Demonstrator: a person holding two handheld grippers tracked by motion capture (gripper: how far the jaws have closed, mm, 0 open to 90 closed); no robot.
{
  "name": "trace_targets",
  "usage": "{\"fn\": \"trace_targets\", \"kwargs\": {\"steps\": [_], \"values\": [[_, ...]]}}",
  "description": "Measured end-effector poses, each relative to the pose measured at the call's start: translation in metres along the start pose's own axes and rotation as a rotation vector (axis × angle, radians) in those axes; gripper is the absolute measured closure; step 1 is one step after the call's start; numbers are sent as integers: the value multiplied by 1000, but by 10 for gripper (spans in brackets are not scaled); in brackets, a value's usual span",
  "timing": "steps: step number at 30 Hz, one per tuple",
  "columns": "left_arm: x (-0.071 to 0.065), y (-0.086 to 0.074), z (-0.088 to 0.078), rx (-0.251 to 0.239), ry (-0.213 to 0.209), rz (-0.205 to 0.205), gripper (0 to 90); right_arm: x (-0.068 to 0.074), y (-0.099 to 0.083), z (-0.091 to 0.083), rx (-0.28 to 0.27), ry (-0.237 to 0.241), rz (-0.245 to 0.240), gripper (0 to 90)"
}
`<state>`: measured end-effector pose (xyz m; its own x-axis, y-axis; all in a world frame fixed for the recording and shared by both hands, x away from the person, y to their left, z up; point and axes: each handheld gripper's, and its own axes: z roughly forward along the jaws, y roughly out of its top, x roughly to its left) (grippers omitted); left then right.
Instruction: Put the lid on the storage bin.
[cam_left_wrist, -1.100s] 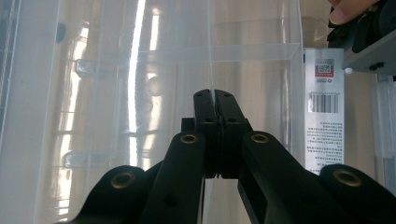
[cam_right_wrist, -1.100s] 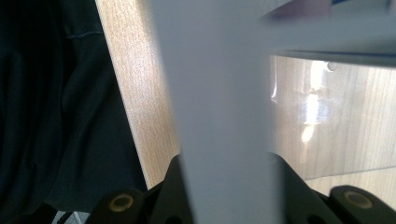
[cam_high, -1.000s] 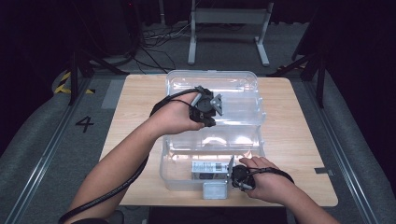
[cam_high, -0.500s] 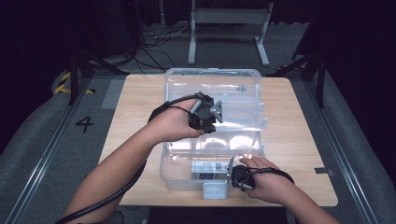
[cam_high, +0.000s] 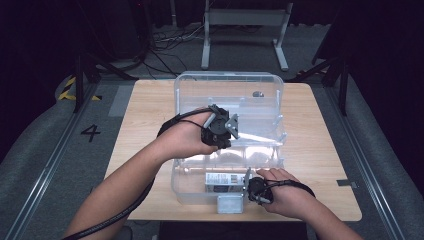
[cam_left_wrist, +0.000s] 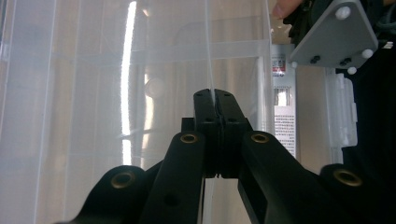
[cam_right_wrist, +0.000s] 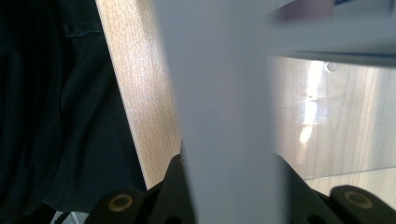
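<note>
A pale wooden table (cam_high: 150, 135) with a smooth, fine grain stands on grey carpeted floor (cam_high: 45, 150); the room behind it is dark, with a tangle of cables (cam_high: 165, 35) and a white metal stand (cam_high: 245, 30) beyond the far edge. A yellow-and-black striped marker (cam_high: 67, 89) and the digit 4 (cam_high: 90, 133) lie on the floor off to the side of the left gripper.

On the table sits a clear plastic storage box (cam_high: 200, 185), rectangular, glossy, with ribbed walls. Its see-through lid (cam_high: 227, 100) stands raised behind the left gripper (cam_high: 227, 131), whose black jaws are pinched tight on the lid's thin edge, as the left gripper view shows (cam_left_wrist: 215, 100). Inside the box, just below that gripper, lies a white label with printed text (cam_high: 222, 179).

The right gripper (cam_high: 248, 184) rests at the box's near front wall, beside the frosted latch (cam_high: 231, 204). In the right gripper view a blurred pale plastic strip (cam_right_wrist: 224, 116) stands between its jaws, which are drawn close onto it.
</note>
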<state>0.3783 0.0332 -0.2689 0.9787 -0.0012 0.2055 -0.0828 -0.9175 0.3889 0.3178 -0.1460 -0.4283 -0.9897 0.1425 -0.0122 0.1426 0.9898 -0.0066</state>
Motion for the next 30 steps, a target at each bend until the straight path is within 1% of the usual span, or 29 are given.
{"fn": "trace_targets", "kwargs": {"steps": [2,4,7,8,11,12,13,16,17,18,20,21,23,24,25,27,28,30], "values": [[-2,0,0,0,-1,-1,892,0,0,0,4,-2,-3,862],[-3,0,0,2,-10,-1,891,0,0,1,-10,-2,3,860],[-5,-1,0,-1,-18,-3,892,0,-1,0,-12,-3,3,858],[-6,-1,0,-3,-27,-5,891,1,-1,0,-18,-4,5,858],[-8,-1,1,-2,-40,-6,892,1,-1,0,-13,-6,0,858],[-9,-1,1,-2,-35,-5,892,1,0,0,-11,-7,-4,858],[-9,-1,1,0,-33,0,892,0,0,0,-22,-10,-26,856],[-11,-1,1,0,-33,-3,892,2,-1,0,-18,-17,3,835],[-10,-1,1,-1,-36,-3,891,3,-1,0,-28,-29,10,824],[-10,-2,1,-4,-37,-5,892,2,-2,0,-29,-35,-9,807],[-10,-2,1,-5,-43,-6,891,3,-4,0,-60,-51,4,778],[-10,-2,1,-5,-40,-6,892,3,-4,-1,-61,-39,1,767],[-11,-1,1,-4,-39,-5,892,3,-5,-2,-72,-46,-6,752],[-11,-1,1,-4,-39,-5,892,3,-5,-4,-69,-53,-16,744],[-11,-1,1,-4,-40,-6,892,4,-6,-6,-78,-60,-20,735],[-11,-1,2,-7,-47,-8,891,7,-5,-12,-105,-62,-13,716],[-10,-2,2,-11,-52,-11,892,7,-5,-16,-114,-67,-22,709],[-10,-2,2,-14,-58,-13,892,9,-5,-19,-116,-76,-17,709]]}}
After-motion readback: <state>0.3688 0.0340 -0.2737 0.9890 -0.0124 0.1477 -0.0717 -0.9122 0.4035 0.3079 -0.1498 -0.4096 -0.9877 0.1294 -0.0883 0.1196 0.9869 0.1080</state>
